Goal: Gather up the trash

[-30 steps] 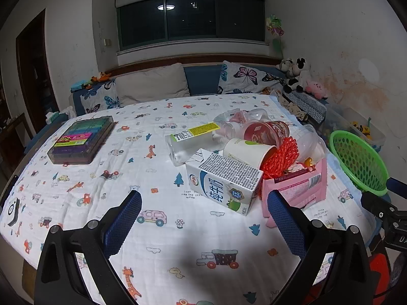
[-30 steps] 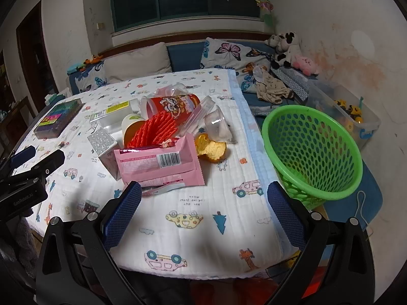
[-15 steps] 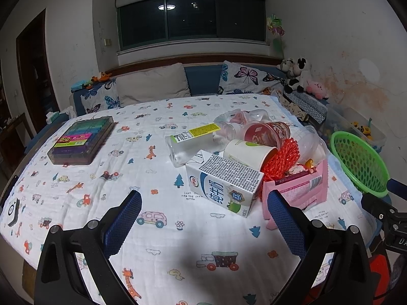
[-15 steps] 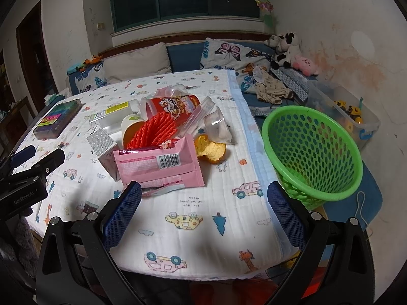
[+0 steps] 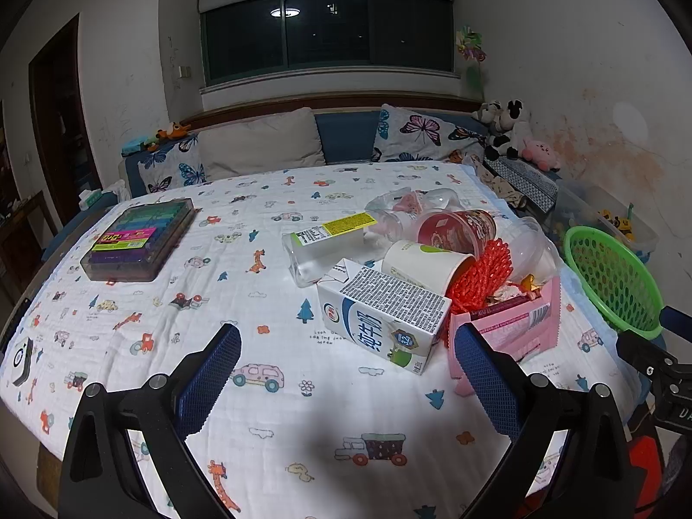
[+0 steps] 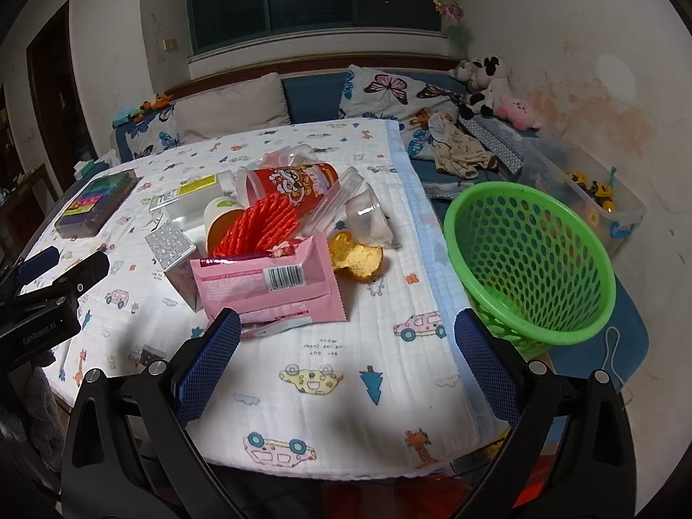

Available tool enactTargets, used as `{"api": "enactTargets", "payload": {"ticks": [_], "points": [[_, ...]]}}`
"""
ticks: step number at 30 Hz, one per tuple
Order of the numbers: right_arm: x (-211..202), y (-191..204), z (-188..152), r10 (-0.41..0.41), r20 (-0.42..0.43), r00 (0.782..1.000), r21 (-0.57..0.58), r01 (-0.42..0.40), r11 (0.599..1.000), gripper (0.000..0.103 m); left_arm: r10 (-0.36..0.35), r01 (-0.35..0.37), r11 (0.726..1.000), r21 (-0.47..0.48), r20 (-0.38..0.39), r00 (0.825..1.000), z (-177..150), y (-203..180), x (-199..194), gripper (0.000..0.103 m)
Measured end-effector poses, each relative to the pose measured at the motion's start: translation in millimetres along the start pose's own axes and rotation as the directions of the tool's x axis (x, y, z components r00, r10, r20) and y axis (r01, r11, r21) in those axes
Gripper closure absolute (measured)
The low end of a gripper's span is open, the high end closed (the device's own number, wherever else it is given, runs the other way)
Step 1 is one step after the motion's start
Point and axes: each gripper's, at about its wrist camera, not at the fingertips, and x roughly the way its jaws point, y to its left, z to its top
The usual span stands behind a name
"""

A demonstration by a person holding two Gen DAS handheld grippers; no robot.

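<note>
Both claws gape empty: the pink packet [image 6: 277, 279] lies just ahead-left of the right claw [image 6: 346, 359], nearer than the left claw [image 5: 346, 372].

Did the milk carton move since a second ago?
No. The milk carton lies in the same spot, its corner beside the blue tree print on the sheet, against the pink packet.

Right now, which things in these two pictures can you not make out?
- Floor of the green basket, right view: its near wall hides it; the left view cuts it off.
- Paper cup, both views: red net blocks its mouth.
- Milk carton, right view: pink packet covers part.
</note>
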Motion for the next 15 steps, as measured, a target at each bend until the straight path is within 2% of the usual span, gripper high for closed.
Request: {"api": "enactTargets", "payload": {"ticks": [15], "points": [[1.4,-1.2,1.5,-0.002,0.001,1.0,0.004,0.002,1.0,0.005,-0.001,0.001,1.0,0.001,-0.001,1.0,4.2,-0.8,4.3,0.007]]}}
